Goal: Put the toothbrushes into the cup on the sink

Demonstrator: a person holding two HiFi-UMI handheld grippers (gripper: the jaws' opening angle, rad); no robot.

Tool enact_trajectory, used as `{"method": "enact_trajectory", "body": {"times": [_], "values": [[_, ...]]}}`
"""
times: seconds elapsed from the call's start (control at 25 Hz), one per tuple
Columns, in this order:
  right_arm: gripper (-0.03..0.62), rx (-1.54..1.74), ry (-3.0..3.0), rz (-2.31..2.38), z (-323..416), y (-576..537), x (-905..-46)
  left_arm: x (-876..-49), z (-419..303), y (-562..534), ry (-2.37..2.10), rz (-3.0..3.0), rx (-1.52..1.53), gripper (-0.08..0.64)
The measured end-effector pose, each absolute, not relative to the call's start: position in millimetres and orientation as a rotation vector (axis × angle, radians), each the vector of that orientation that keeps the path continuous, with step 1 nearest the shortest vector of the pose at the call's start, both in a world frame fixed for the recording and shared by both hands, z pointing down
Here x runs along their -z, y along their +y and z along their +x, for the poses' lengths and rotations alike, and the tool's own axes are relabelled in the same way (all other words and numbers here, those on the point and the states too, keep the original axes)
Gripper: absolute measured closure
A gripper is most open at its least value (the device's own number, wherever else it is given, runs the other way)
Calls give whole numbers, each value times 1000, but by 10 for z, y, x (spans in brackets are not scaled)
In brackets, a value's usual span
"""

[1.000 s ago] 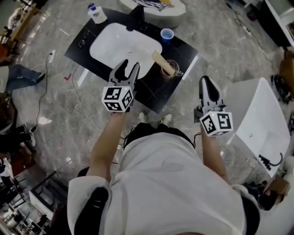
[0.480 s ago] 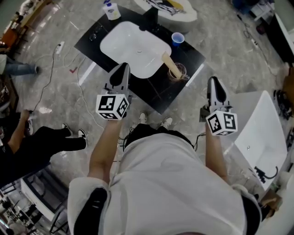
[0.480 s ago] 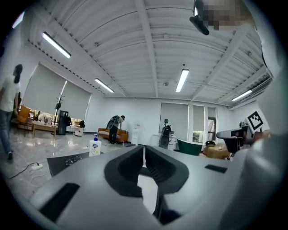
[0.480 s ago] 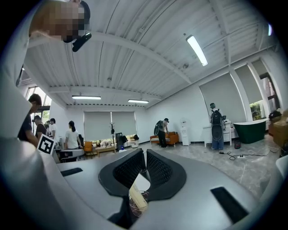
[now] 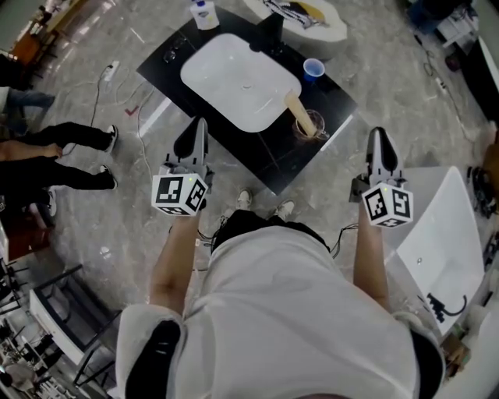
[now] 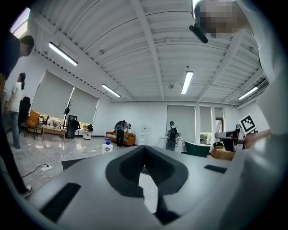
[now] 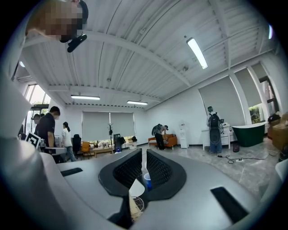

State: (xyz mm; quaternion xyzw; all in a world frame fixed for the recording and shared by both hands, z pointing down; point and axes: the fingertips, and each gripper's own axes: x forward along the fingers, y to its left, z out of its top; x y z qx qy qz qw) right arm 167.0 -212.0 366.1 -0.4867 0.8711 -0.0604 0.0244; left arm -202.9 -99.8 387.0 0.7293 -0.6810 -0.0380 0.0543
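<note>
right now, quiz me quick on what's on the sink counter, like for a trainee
1. True or false: the beige toothbrush leans in the clear glass cup.
2. The small blue cup stands: a) in the basin, b) on the black counter, c) on the floor.
3. What stands at the counter's top corner in the head view?
Key: 1 true; 2 b; 3 a white bottle with a blue label.
</note>
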Motion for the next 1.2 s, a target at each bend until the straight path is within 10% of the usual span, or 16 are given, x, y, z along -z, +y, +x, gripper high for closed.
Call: {"method": "enact_trajectory", "body": {"times": [1.2], "values": [[537, 123, 2673, -1550, 1709, -2272, -3546, -3879, -2122, -1196, -2095, 2199, 134, 557]]}}
